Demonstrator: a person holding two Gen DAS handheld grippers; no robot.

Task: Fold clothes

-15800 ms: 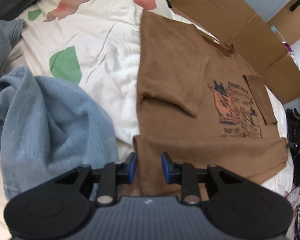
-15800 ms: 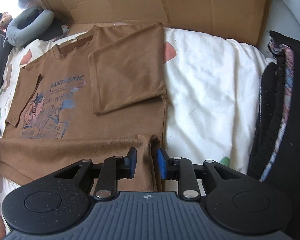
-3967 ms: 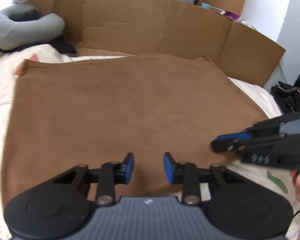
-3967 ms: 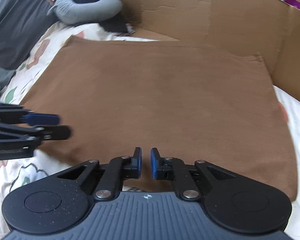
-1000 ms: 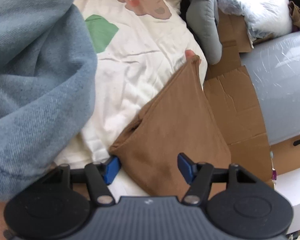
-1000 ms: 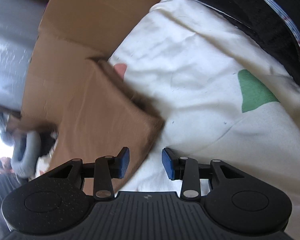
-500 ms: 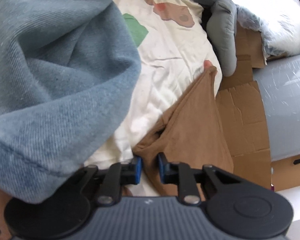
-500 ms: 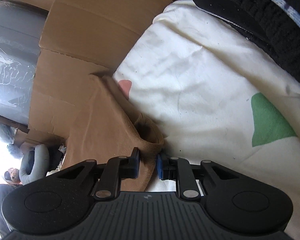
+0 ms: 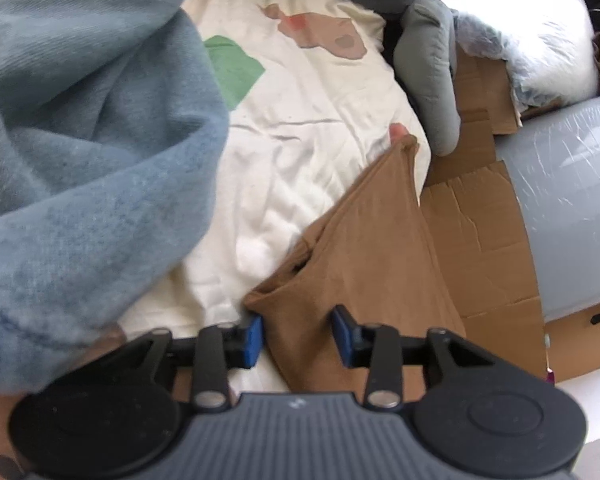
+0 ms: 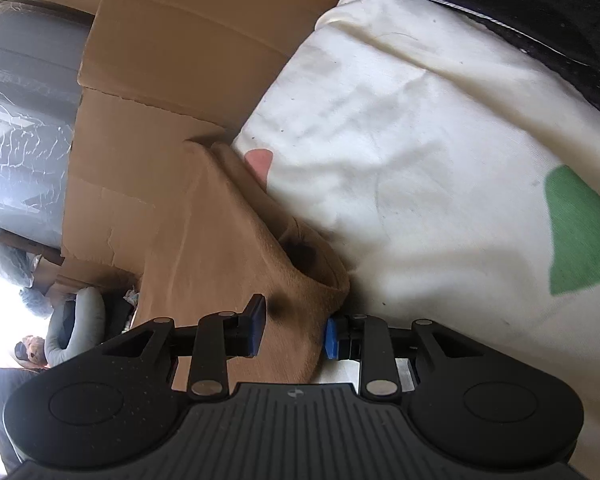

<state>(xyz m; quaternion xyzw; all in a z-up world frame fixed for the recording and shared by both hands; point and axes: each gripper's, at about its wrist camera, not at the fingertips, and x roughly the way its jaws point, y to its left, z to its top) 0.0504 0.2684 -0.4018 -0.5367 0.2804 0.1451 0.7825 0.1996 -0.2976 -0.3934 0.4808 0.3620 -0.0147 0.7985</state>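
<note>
Brown cotton, folded into a flat stack, lies on a cream bedsheet (image 9: 300,128) printed with green and reddish shapes, and both grippers sit at its near corners. In the left wrist view the folded brown shirt (image 9: 372,240) runs away from the camera toward a sheet of flattened cardboard (image 9: 484,248), its far corner ending beside a grey neck pillow (image 9: 428,80). The left gripper (image 9: 298,336) straddles the shirt's near left corner: its blue pads stand apart with the layered cloth between them, and the left-hand pad sits right at the fabric's edge while the right-hand pad rests over the cloth. Its jaws have just been opening, and they do not pinch the fabric now. A heap of blue denim (image 9: 84,128) fills the left side of that view, bulging over the sheet just beside the gripper.

In the right wrist view the same shirt (image 10: 228,240) shows its opposite near corner, where the open folds make a dark pocket. The right gripper (image 10: 294,334) has this corner between its pads, which stand apart; the right-hand pad is at the cloth's edge against the white sheet (image 10: 420,160), the left-hand pad clear of it on the brown surface. These jaws too have just been opening, with the cloth loose between them. Cardboard (image 10: 172,60) lies beyond the shirt, and a dark knitted garment (image 10: 540,12) lies across the upper right corner.
</note>
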